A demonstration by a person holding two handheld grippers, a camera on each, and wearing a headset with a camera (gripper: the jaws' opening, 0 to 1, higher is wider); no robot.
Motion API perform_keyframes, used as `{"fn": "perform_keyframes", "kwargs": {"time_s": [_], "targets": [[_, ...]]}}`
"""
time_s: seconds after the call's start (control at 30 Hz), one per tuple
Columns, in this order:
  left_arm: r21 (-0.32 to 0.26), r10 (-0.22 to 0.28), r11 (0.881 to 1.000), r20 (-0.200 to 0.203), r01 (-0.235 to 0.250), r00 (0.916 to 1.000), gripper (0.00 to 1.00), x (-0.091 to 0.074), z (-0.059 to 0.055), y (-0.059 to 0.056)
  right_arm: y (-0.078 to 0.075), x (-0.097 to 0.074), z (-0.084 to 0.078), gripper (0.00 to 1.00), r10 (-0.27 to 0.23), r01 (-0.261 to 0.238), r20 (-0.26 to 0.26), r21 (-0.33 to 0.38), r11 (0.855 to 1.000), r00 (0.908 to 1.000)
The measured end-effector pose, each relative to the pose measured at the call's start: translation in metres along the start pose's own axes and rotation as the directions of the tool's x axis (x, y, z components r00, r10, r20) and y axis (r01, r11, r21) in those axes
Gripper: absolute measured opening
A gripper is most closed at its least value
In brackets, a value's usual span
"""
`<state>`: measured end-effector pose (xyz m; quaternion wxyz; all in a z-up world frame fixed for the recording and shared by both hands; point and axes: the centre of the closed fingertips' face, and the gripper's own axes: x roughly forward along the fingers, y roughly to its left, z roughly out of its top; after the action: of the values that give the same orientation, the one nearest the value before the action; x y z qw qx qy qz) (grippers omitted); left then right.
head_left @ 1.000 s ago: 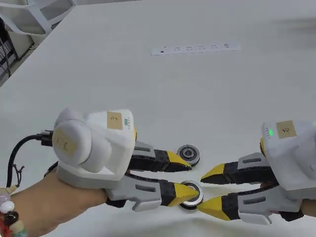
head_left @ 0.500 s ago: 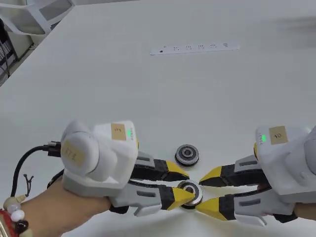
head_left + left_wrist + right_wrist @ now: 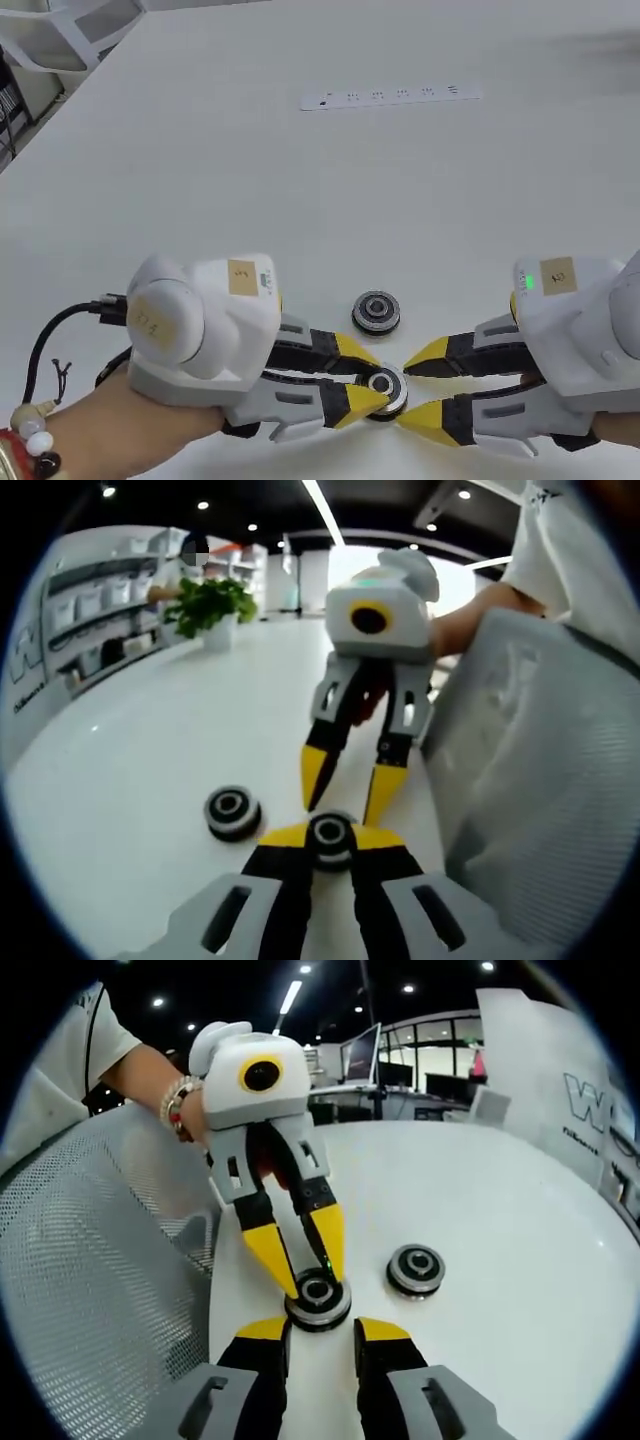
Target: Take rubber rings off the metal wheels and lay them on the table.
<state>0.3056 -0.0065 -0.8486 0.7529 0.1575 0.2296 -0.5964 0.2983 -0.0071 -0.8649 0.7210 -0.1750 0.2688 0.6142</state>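
Two small silver metal wheels, each banded by a black rubber ring, lie flat on a broad white table (image 3: 200, 180) as a person works at them with a pair of grey, yellow-tipped handheld tongs. The free wheel (image 3: 376, 312) (image 3: 232, 812) (image 3: 416, 1268) rests untouched. The worked wheel (image 3: 388, 388) (image 3: 330, 833) (image 3: 318, 1300) lies just beside it, on the person's side. The left gripper (image 3: 371, 377) (image 3: 330, 838) (image 3: 310, 1272) held its jaws wider around the worked wheel a second ago and has since drawn them in. Its yellow tips now press the rim from both sides, clenched on it. The right gripper (image 3: 411, 389) (image 3: 345, 792) (image 3: 325, 1332), also on the person's side of the free wheel, faces the left one with jaws parted. Its tips are close to the worked wheel but grasp nothing, and it has barely shifted over the past second. Both rings are still seated on their wheels, so the task looks to be at its start. The fresh clamp suggests the worked wheel is now pinned so the right tongs can pick at its rubber ring (image 3: 318, 1324), probably the next step. With the ring sitting snug and low against the table, a tip could well slide off the rubber.
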Motion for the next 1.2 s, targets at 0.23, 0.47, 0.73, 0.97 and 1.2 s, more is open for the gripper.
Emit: {"fn": "perform_keyframes", "kwargs": {"time_s": [0.23,0.47,0.73,0.97,1.2], "targets": [[0.012,0.006,1.000,0.000,-0.006,1.0000,0.14,0.0005,-0.0006,0.0011,-0.0009,0.0006,0.0031,0.23,-0.003,0.003,0.011,-0.007,1.000,0.9999],[0.019,0.006,1.000,0.003,-0.007,1.0000,0.14,0.0002,-0.0007,0.0004,0.0014,0.0028,0.0035,0.21,0.004,-0.004,0.008,-0.037,0.999,1.0000],[0.032,0.006,0.999,0.005,-0.006,1.0000,0.14,-0.0007,-0.0008,-0.0003,-0.0006,0.0013,0.0002,0.16,-0.006,0.005,-0.007,-0.055,0.998,1.0000],[0.031,0.006,1.000,0.007,-0.007,1.0000,0.14,-0.0013,-0.0009,-0.0007,-0.0010,0.0002,-0.0015,0.13,-0.008,0.007,-0.014,-0.073,0.997,0.9999],[0.027,0.006,1.000,0.014,-0.006,0.9999,0.14,-0.0016,-0.0005,-0.0009,-0.0011,-0.0006,-0.0028,0.10,-0.012,0.009,-0.028,-0.108,0.994,0.9995]]}}
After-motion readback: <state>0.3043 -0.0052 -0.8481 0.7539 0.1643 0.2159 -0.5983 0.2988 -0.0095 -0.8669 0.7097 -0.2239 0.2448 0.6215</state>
